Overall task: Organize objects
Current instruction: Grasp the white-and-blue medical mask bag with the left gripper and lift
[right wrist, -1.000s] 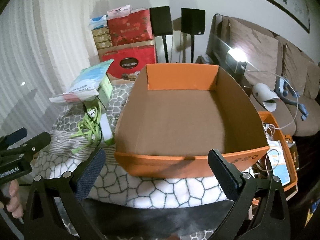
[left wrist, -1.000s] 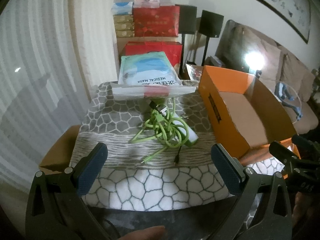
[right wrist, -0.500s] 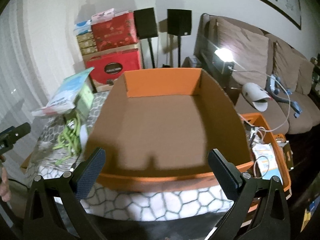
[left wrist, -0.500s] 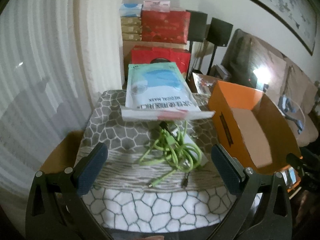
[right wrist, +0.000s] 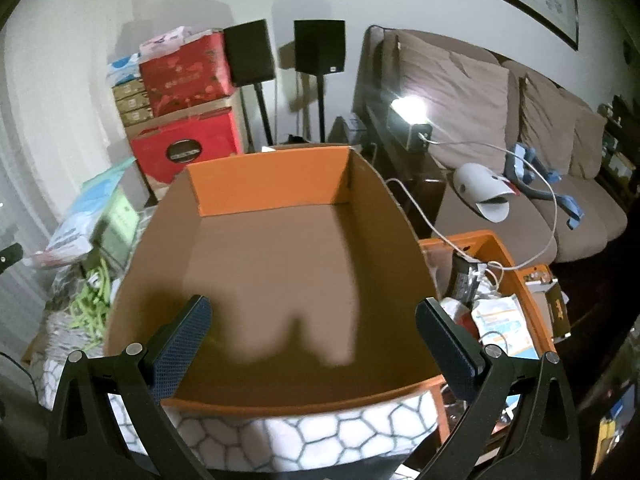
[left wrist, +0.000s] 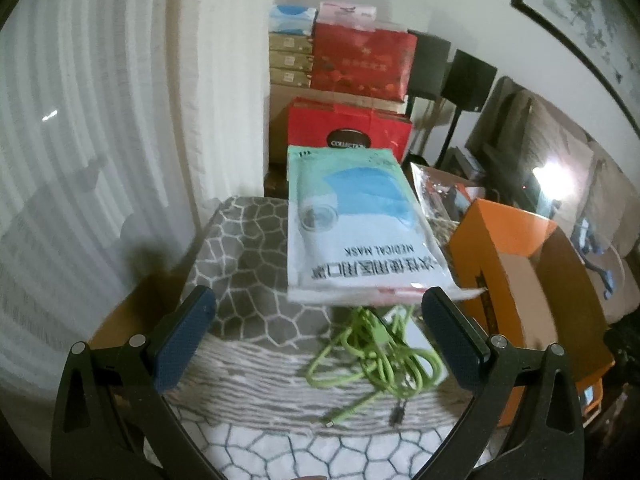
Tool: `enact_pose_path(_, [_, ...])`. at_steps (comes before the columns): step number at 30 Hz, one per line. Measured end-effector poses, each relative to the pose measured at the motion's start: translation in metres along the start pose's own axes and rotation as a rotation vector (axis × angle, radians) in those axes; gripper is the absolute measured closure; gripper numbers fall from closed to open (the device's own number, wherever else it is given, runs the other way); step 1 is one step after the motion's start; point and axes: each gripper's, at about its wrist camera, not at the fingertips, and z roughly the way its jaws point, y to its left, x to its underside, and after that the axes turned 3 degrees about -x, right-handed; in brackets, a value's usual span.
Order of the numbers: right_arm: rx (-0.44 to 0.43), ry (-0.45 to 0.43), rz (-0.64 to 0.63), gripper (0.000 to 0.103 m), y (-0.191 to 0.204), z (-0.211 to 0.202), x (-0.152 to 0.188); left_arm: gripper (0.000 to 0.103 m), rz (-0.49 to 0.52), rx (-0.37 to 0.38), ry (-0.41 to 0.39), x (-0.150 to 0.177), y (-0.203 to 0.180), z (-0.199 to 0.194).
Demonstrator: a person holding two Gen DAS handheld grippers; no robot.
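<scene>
A pack of medical masks (left wrist: 356, 228) lies propped above a tangled green cable (left wrist: 372, 352) on the grey patterned cloth (left wrist: 248, 248). My left gripper (left wrist: 320, 336) is open and empty, just short of the pack's near edge. An empty orange cardboard box (right wrist: 280, 264) stands to the right; it also shows in the left wrist view (left wrist: 520, 264). My right gripper (right wrist: 312, 344) is open and empty, over the box's near rim. The mask pack (right wrist: 84, 216) and cable (right wrist: 92, 300) show at the left of the right wrist view.
Red gift boxes (left wrist: 352, 92) and two black speakers (right wrist: 320, 46) stand behind the table. A second orange tray (right wrist: 500, 292) full of clutter sits right of the box. A brown sofa (right wrist: 500, 128) lies beyond. A white curtain (left wrist: 100, 140) hangs on the left.
Both grippers have moved forward. The mask pack and cable have come closer in the left view. The right gripper has advanced over the box's near rim.
</scene>
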Motion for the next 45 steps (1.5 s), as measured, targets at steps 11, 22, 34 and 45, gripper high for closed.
enact_pose_path(11, [0.038,0.077,0.018,0.000,-0.032,0.033,-0.007,0.000,0.024,-0.038,0.049,-0.016,0.005,0.033])
enact_pose_path(22, [-0.039,0.207,0.050,0.013,-0.061,0.060,0.005,0.003,0.001,0.038,0.180,-0.037,0.023,0.072])
enact_pose_path(34, [-0.060,0.266,0.043,0.051,-0.070,0.072,0.010,0.012,-0.096,0.281,0.412,-0.043,0.034,0.129])
enact_pose_path(45, [-0.068,0.265,0.060,0.051,-0.070,0.073,0.008,0.048,-0.146,0.526,0.526,-0.041,0.035,0.135])
